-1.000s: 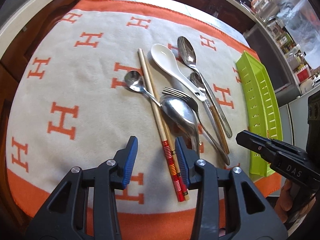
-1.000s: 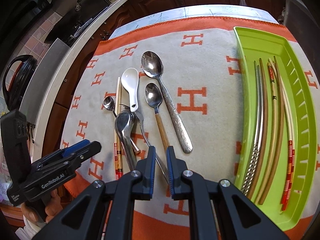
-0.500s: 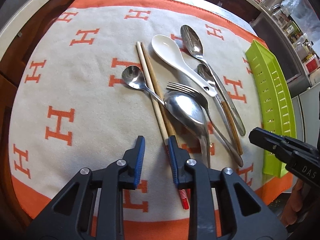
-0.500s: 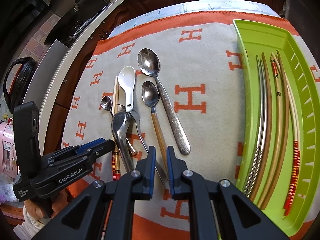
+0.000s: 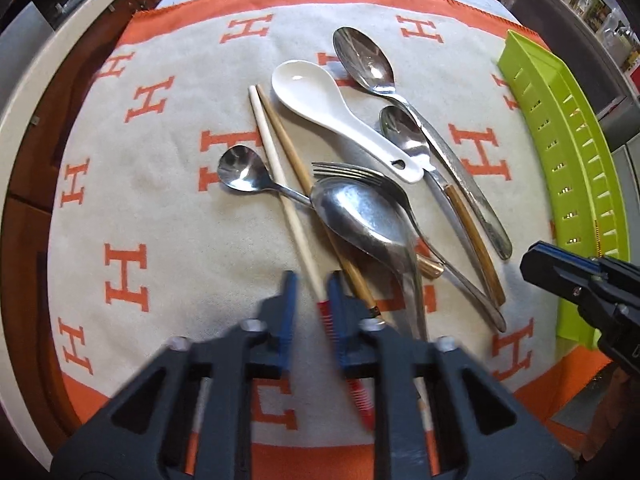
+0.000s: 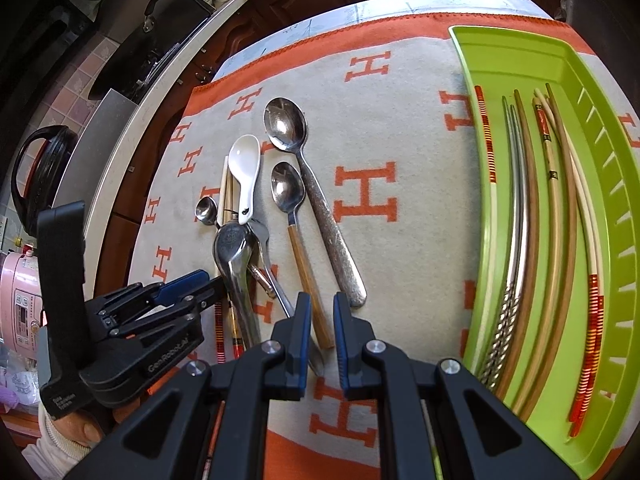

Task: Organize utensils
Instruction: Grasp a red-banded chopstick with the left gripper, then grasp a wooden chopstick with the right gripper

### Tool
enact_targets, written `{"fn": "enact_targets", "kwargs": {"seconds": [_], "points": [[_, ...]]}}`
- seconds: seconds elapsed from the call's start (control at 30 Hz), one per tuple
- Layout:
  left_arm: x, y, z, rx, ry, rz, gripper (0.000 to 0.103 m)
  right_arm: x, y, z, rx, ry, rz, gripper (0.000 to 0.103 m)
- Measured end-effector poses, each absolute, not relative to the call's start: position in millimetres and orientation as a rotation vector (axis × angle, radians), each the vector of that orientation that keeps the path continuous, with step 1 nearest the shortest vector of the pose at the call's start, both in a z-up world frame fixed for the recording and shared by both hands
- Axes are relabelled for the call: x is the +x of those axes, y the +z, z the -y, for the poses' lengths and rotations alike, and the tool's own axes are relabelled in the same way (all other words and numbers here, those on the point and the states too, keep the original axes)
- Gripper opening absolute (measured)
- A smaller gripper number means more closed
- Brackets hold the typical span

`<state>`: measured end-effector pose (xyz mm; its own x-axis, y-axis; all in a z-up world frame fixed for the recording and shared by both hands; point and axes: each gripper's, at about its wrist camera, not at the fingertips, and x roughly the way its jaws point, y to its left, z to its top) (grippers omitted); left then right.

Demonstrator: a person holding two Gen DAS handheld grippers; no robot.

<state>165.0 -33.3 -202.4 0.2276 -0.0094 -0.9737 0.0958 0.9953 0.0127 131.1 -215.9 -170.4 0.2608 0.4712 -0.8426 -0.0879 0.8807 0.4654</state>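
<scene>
utensils lie in a loose heap on the orange-and-cream cloth (image 5: 160, 208) covering the counter, directly ahead of the left hand-held gripper (image 5: 312, 300). its jaws have just been closing, and the pale chopstick with the red-striped end (image 5: 298, 236) sits between the blue pads; the frame is blurred there, so contact with the pads cannot be confirmed, though the gap is narrow. just right of that gripper's right finger runs a brown chopstick (image 5: 292, 152), crossed by the large steel spoon (image 5: 360, 216), which lies over a fork (image 5: 352, 172). a small round spoon (image 5: 240, 170) lies ahead and to the left. further ahead sit the white ceramic spoon (image 5: 320, 96), a wooden-handled spoon (image 5: 404, 132) and a long patterned steel spoon (image 5: 364, 60).

the right hand-held gripper (image 6: 322, 320) hovers with its jaws nearly together and nothing gripped; the wooden handle's end shows in the gap beneath them. well to its right the green tray (image 6: 520, 52) holds several chopsticks lying lengthwise, among them a twisted metal pair (image 6: 516, 184) and red-banded ones (image 6: 484, 132). the left unit appears to the left in the right wrist view, with a hand (image 6: 76, 428) below it
</scene>
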Motion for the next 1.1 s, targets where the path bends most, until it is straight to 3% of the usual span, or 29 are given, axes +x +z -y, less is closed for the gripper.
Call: {"fn": "enact_targets", "kwargs": {"seconds": [0.13,1.1], "points": [[162,-202,16,-0.009,-0.052,-1.355,0.003,128,-170,218,0.358,0.407,-1.257,0.011],[119,-190,-82,-0.278,-0.012,-1.228,0.003,143,-184,84,0.214,0.607,-1.374,0.012]]}}
